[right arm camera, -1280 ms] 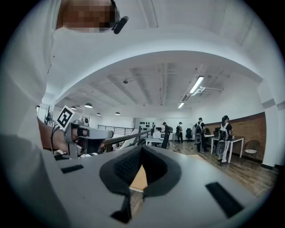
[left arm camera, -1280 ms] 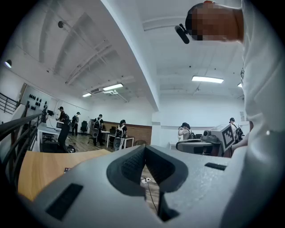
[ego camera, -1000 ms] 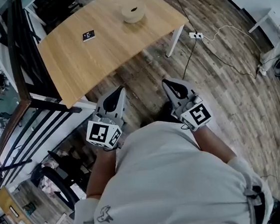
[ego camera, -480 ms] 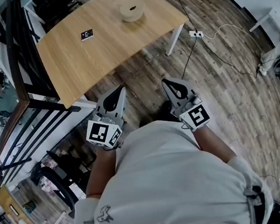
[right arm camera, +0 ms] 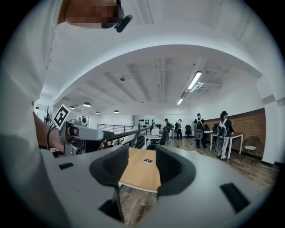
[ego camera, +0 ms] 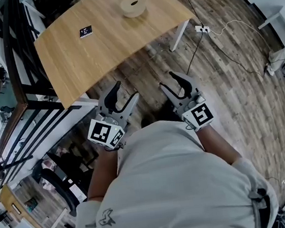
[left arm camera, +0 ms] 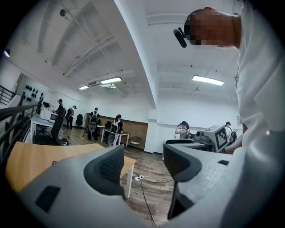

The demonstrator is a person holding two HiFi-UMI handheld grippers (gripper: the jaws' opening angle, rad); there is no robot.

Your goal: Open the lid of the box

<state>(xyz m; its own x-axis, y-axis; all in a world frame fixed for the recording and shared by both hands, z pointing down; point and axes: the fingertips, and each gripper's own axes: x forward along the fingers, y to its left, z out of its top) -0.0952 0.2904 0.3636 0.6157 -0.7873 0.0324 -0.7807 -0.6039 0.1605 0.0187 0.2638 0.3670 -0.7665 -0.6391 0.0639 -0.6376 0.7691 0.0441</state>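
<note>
Wooden table (ego camera: 70,63): small marker card (ego camera: 86,31) on its left part. Left gripper (ego camera: 124,92): held short of the table's near edge, jaws opening, nothing between them. Round box (ego camera: 134,6): on the table's far right part, lid on, well apart from both grippers. Right gripper (ego camera: 173,82): jaws likewise opening, empty. Task status: not begun; approach, grasp and lifting of the lid all remain.

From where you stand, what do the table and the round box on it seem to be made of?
Table: light wood or wood-look laminate, smooth and matt, faint grain streaks. Round box: pale beige, matt, perhaps wood or card; too small to tell.
</note>
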